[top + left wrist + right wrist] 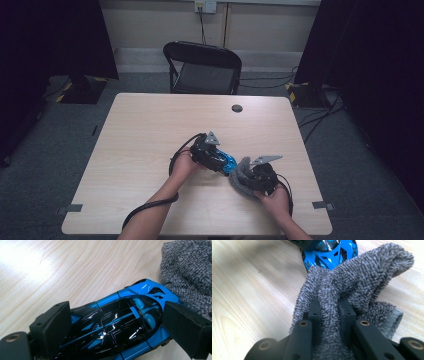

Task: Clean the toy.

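A blue and black toy car (120,322) lies on the wooden table (150,130), held across its body by my left gripper (117,327), whose two black pads press its sides. In the high view the left gripper (220,161) and the car (229,163) sit right of the table's middle. My right gripper (329,307) is shut on a bunched grey fluffy cloth (352,277). The cloth's folded end rests against the car's nose (329,252). From above, the cloth (241,175) lies just right of the car, with the right gripper (250,176) behind it.
A black folding chair (202,67) stands beyond the table's far edge. A round dark cable hole (237,108) sits near the far side. The left half and the back of the table are bare wood. Cables trail from both grippers toward the near edge.
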The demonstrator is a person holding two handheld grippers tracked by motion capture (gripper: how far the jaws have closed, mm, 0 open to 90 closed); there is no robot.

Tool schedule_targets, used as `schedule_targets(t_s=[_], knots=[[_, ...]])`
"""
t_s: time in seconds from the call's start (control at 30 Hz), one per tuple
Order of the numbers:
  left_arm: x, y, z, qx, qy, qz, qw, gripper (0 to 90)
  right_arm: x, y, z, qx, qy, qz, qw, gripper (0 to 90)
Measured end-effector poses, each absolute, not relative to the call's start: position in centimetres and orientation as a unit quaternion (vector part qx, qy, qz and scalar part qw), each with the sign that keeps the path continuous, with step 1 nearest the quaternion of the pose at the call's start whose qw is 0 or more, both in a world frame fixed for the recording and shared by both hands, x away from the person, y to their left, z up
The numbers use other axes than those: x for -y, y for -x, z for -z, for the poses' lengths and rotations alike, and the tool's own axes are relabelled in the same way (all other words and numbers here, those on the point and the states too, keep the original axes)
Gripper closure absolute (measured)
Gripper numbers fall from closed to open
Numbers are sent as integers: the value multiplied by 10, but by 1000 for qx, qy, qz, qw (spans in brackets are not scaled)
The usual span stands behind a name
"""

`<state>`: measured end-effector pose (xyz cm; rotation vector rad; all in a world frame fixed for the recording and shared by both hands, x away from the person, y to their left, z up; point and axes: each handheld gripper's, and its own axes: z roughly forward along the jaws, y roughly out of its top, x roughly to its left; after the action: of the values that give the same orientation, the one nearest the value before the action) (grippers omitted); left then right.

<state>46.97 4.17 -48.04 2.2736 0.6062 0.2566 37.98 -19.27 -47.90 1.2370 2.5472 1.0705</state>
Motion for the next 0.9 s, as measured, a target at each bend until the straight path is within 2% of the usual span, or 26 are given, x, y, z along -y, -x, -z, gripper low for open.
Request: schedule_targets(t_s=[0.3, 0.9], knots=[[-42, -470, 481, -237, -889, -101, 378, 88, 191, -378, 479, -841, -406, -353, 56, 761], [-41, -468, 481, -238, -888, -101, 380, 89, 175, -367, 478, -856, -365, -366, 8, 760]])
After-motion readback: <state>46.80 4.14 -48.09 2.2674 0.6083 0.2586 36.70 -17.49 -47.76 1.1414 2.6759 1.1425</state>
